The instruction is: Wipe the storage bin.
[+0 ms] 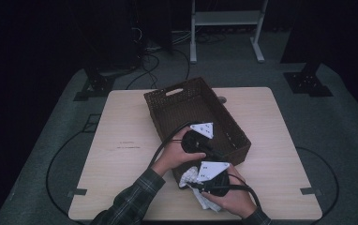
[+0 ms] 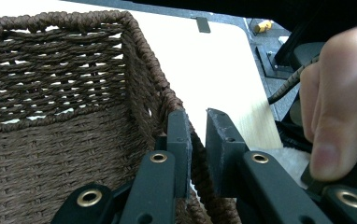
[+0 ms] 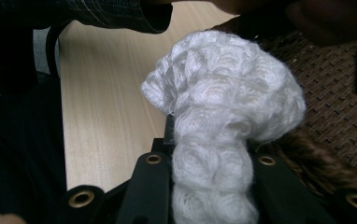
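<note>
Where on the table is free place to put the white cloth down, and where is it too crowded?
The table is bare left of the basket, and also right of it, toward the far right corner. The basket's floor looks empty too. The near edge is crowded: both grippers, left gripper and right gripper, and the cloth meet at the basket's near wall.

I see a dark brown woven wicker basket (image 1: 175, 107) on the pale wooden worktop (image 1: 121, 154); left gripper (image 1: 197, 142) at its near rim, right gripper (image 1: 204, 184) beside a white knitted cloth (image 1: 190, 177).
</note>
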Available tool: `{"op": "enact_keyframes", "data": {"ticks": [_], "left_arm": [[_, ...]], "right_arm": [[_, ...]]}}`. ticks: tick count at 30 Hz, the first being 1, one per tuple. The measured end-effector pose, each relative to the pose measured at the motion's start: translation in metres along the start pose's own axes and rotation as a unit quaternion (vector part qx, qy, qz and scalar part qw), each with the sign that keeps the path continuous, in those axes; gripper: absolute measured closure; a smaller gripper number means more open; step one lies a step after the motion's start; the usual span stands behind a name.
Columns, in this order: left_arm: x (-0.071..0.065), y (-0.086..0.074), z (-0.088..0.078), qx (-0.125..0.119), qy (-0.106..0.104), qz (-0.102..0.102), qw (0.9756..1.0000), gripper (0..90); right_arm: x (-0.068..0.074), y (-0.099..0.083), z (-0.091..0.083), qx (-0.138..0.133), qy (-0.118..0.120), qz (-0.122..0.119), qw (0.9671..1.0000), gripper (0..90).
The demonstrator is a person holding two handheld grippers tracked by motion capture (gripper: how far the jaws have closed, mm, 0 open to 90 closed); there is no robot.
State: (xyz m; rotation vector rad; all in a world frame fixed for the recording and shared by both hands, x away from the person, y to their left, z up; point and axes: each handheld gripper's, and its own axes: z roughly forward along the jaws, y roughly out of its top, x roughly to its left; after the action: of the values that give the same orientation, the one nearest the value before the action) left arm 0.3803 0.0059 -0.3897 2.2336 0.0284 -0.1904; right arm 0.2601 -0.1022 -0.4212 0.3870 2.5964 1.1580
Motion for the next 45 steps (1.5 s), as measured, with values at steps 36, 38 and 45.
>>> {"op": "enact_keyframes", "data": {"ticks": [36, 38, 45], "left_arm": [[-0.001, 0.000, 0.000, -0.002, 0.001, 0.000, 1.0000, 79.2], [-0.001, 0.000, 0.001, -0.003, 0.001, 0.000, 1.0000, 79.2], [-0.001, 0.000, 0.000, -0.002, 0.001, 0.000, 1.0000, 79.2]], "right_arm": [[0.002, -0.028, 0.030, 0.066, 0.023, 0.001, 0.9975, 76.0], [0.001, -0.029, 0.025, 0.056, 0.022, 0.003, 0.9982, 76.1], [-0.005, -0.034, 0.003, 0.044, -0.002, 0.006, 0.9990, 76.1]]}}
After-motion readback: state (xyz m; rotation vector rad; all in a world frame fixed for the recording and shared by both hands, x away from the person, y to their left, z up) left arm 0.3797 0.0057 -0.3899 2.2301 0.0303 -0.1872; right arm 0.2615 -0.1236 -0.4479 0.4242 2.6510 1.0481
